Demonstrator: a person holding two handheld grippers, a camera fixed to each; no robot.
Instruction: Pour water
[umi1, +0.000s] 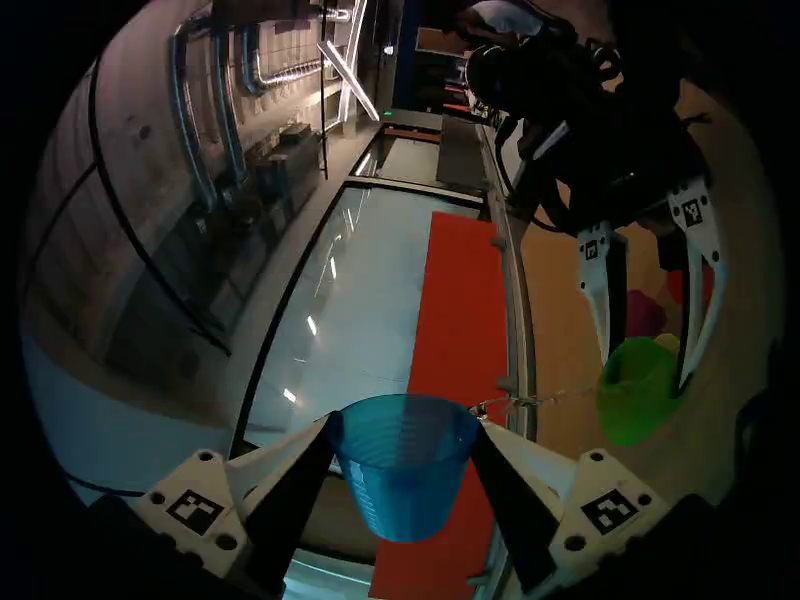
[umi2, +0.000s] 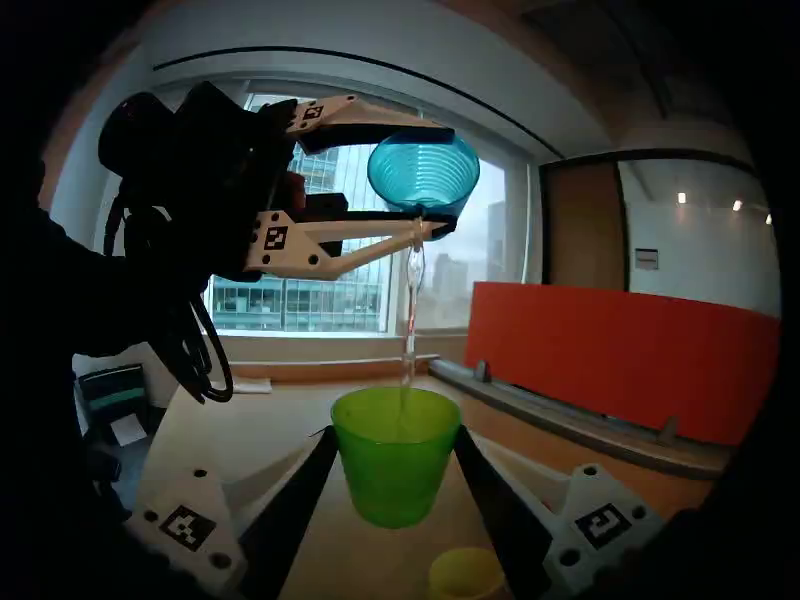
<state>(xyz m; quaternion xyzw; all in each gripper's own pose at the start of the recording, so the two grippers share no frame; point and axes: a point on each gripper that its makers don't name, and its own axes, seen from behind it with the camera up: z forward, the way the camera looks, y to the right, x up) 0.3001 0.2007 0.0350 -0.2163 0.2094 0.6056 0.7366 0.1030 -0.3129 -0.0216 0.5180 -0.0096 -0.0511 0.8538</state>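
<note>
My left gripper (umi1: 402, 470) is shut on a clear blue cup (umi1: 404, 475), which it holds tipped on its side. In the right gripper view the same blue cup (umi2: 423, 173) hangs high in the left gripper (umi2: 432, 178), and a thin stream of water (umi2: 411, 310) falls from its rim. Directly below, my right gripper (umi2: 396, 470) is shut on an upright green cup (umi2: 395, 467) that catches the stream. From the left gripper view the green cup (umi1: 636, 390) sits between the right gripper's white fingers (umi1: 600, 290).
A wooden table (umi2: 250, 440) lies under the cups. A yellow cup (umi2: 465, 574) stands near the front edge, and a pink cup (umi1: 645, 312) rests beyond the green one. An orange divider panel (umi2: 640, 360) runs along the right. Windows (umi2: 300, 290) are behind.
</note>
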